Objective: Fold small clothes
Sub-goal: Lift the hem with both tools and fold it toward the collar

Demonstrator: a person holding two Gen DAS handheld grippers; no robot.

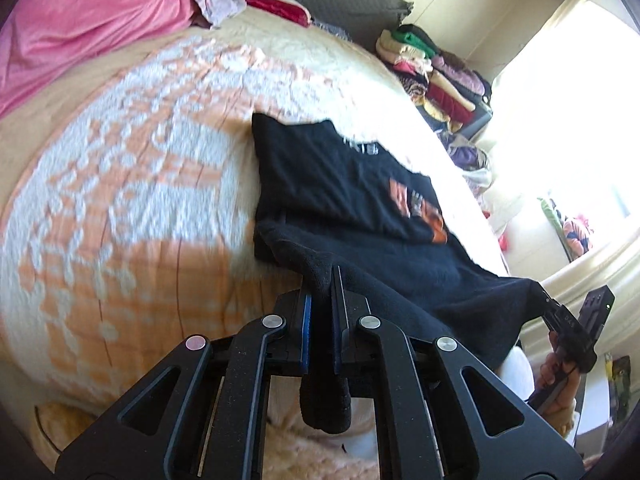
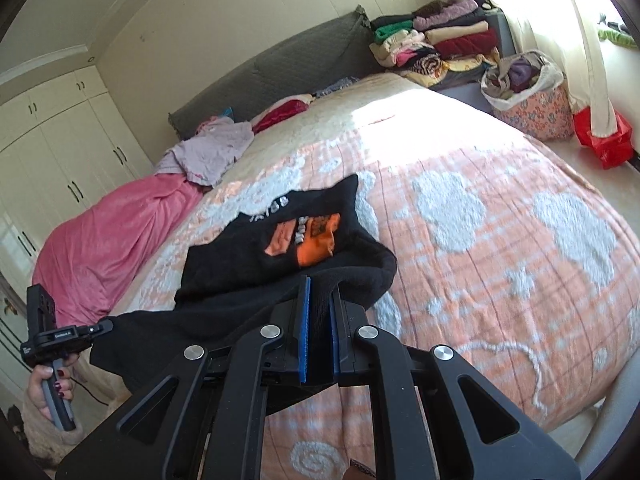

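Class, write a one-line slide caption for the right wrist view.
Right gripper clamps the black printed T-shirt above the orange-and-white bedspread.

The bed (image 2: 480, 220) carries a black shirt (image 2: 280, 240), pink blanket (image 2: 112, 240) and lilac garment (image 2: 212, 152).

White lettering (image 1: 362, 147) on the black shirt (image 1: 332, 184) blurred; bedspread (image 1: 120, 184) pattern smeared.

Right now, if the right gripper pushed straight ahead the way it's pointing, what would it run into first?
The right gripper is already shut on the black shirt, so straight ahead it would push into the shirt's bunched fold first. Beyond that lies the orange and white bedspread. Depth is hard to judge through the fisheye.
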